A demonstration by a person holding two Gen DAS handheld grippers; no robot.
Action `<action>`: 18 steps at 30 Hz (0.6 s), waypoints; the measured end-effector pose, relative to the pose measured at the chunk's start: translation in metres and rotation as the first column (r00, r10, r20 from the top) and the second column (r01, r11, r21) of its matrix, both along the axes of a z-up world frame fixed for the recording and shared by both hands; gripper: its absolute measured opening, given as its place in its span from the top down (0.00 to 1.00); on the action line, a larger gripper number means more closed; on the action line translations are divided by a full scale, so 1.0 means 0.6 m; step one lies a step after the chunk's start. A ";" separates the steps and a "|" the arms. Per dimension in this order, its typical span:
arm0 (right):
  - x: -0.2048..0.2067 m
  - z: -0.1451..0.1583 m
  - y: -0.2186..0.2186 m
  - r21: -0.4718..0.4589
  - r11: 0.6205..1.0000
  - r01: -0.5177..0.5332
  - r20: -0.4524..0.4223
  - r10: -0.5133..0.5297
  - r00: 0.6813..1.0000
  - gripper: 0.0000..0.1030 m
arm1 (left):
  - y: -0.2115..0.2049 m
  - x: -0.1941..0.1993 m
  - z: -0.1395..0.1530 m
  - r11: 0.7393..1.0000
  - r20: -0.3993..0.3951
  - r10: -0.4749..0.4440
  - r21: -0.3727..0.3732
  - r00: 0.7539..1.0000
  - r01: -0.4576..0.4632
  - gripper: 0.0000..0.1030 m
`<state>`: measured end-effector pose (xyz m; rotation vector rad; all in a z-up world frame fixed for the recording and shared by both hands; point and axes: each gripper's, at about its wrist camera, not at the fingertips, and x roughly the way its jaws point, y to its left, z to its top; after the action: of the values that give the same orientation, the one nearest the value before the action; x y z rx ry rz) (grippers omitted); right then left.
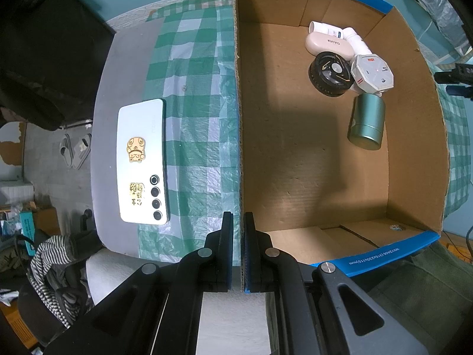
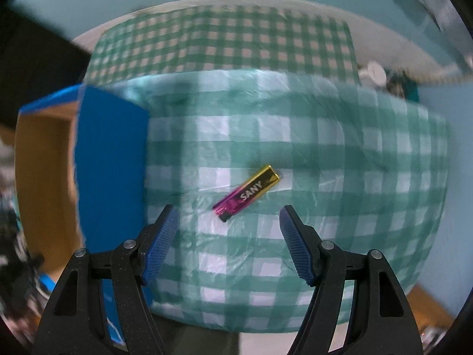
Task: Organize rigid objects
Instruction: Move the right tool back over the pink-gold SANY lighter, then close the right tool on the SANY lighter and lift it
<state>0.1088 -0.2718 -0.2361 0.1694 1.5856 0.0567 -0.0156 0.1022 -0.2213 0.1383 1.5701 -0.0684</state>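
Right tool (image 2: pixel 228 230) agape, SANY lighter (image 2: pixel 246 193) just beyond its fingertips.

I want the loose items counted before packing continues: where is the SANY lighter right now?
In the right wrist view the SANY lighter lies on the checked cloth, outside the cardboard box to its left.

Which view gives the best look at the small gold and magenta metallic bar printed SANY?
The right wrist view. The gold and magenta metallic bar lies on the green checked tablecloth, just ahead of the open right gripper, with its lettering readable despite some blur. The left wrist view does not show it at all.
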 end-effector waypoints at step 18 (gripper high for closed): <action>0.005 -0.107 -0.043 0.020 0.967 0.253 -0.085 -0.250 0.964 0.50 | 0.003 -0.003 -0.001 1.000 -0.003 0.015 -0.004 1.000 -0.015 0.94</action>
<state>0.1118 -0.2978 -0.3006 0.4009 1.6341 -0.1252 -0.0172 0.1039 -0.2221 0.1235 1.5741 -0.0596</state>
